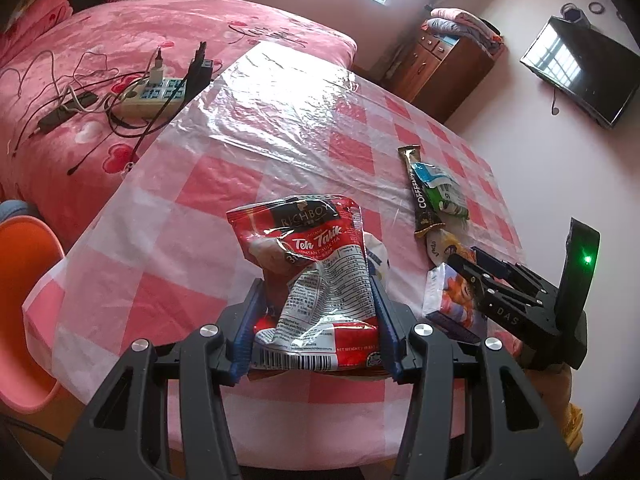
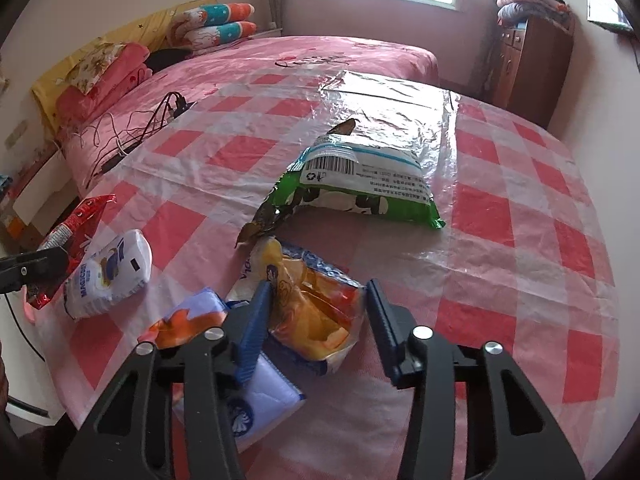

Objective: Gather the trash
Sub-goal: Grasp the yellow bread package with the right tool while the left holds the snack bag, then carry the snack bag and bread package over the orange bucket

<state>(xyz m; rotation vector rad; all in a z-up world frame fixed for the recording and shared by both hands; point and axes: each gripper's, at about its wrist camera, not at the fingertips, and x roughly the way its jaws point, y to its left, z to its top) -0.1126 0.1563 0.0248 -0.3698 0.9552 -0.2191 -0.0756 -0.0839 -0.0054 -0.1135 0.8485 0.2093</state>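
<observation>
The left gripper (image 1: 316, 316) clamps a crumpled red-and-white tea sachet (image 1: 308, 264), lifted clear for disposal; the right gripper (image 2: 316, 320) straddles a yellow-orange plastic wrapper (image 2: 312, 312) on the checked tablecloth (image 2: 520, 240), jaws part-closed, pads seemingly not yet pinching; a green snack packet (image 2: 360, 184) waits beyond.

Table (image 2: 520, 264) centre: barcode pouch (image 2: 360, 184). Coffee stick (image 1: 422, 194) touching it at 9 o'clock. Torn snack bag (image 2: 316, 320) at 6 o'clock of the pouch, tissue pack (image 2: 264, 384) just beside at 7. Tea packet (image 1: 316, 264) further at 9. Bed (image 2: 280, 60) beyond at 12.
</observation>
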